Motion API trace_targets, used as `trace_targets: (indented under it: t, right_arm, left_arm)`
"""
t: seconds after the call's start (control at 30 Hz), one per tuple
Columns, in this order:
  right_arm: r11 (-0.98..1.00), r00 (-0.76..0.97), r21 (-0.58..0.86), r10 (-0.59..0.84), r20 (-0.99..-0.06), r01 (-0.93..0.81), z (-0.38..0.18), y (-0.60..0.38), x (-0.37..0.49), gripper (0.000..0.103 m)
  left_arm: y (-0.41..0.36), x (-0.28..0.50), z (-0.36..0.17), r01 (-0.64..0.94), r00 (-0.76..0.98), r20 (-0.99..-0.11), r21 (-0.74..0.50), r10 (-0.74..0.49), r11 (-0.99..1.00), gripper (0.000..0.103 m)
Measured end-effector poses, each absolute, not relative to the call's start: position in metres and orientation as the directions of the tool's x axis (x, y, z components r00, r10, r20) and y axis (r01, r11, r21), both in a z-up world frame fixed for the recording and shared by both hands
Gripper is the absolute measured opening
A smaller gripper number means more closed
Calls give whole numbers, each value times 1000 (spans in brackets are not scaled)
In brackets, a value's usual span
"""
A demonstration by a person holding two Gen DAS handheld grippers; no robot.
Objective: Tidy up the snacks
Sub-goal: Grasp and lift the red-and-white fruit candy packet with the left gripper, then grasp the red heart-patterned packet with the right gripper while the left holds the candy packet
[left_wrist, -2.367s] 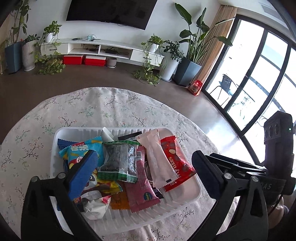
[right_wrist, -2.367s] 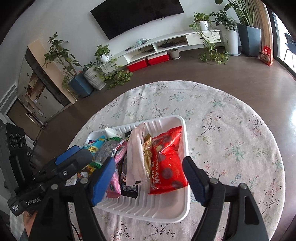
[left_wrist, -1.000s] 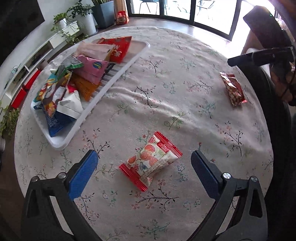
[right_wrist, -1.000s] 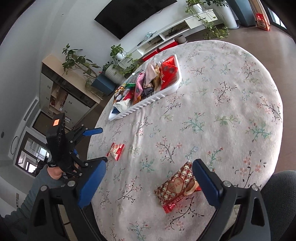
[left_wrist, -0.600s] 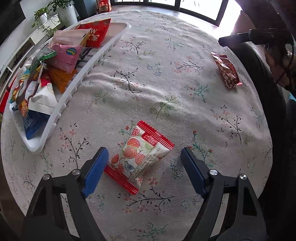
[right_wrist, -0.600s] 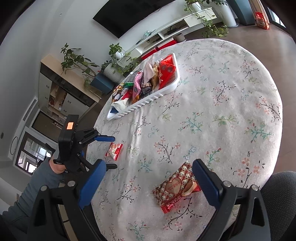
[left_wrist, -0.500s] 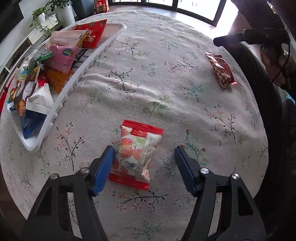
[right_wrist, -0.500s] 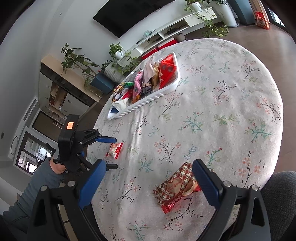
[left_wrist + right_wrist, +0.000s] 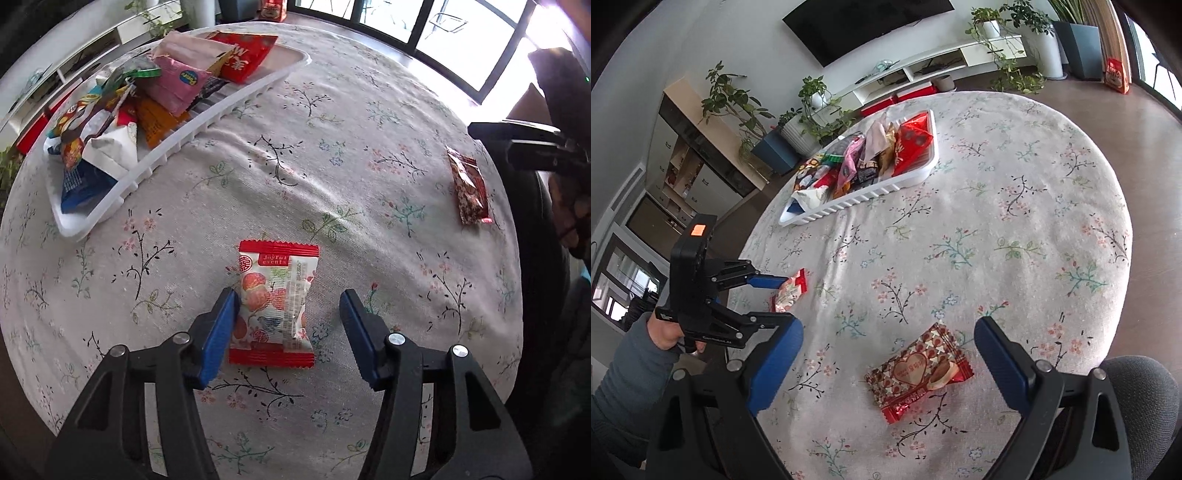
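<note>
So our left gripper [image 9: 286, 317] sits low over the flowery tablecloth [image 9: 332, 155], jaws partly open around the red-and-white snack packet [image 9: 275, 301], left pad touching it. Our right gripper [image 9: 886, 350] hangs wide open above the heart-print packet [image 9: 919, 371]. The white tray [image 9: 864, 195] of snacks sits well apart.

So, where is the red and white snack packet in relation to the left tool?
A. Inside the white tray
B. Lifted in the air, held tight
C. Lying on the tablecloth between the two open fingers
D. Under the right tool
C: the red and white snack packet lies flat on the tablecloth between the open fingers of the left tool.
</note>
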State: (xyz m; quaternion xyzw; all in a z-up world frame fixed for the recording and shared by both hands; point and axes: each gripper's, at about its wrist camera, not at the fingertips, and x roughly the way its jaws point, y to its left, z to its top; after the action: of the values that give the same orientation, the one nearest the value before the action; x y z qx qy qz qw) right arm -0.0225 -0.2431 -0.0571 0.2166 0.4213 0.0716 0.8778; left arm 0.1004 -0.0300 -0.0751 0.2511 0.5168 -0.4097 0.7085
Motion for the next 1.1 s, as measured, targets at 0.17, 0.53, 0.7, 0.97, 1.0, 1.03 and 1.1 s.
trace_targets:
  t: [0.17,0.53,0.7,0.97,1.0,1.03,1.1]
  right_arm:
    - [917,623,389,255,-739,87,-60,-240,-27,90]
    - [905,584,396,239,-776,156,-74,-233,-34,86]
    - [907,554,386,236,-798,169,-80,-227,-31,84]
    - [927,514,312,167,-841,208,-75,-218,-40,74]
    - [930,512,306,165,-843,204,-73,-216,-41,74]
    - [933,506,303,168,-846,196,-72,-213,-41,74]
    - [937,492,302,181,-852,177,-74,-205,-37,74]
  left_arm:
    - [-35,92,-73,816,165,-938,-43,-304,577,41]
    - [-22,72,-71,737,214,-909,-90,-358,670,30]
    - [-5,57,-63,684,247,-865,-164,-436,711,30]
    - [1,45,-67,652,269,-858,-172,-438,738,30]
    - [2,45,-67,649,270,-856,-176,-441,740,30]
    - [3,45,-66,646,271,-853,-182,-446,741,30]
    - [0,48,-69,645,269,-850,-191,-454,740,30]
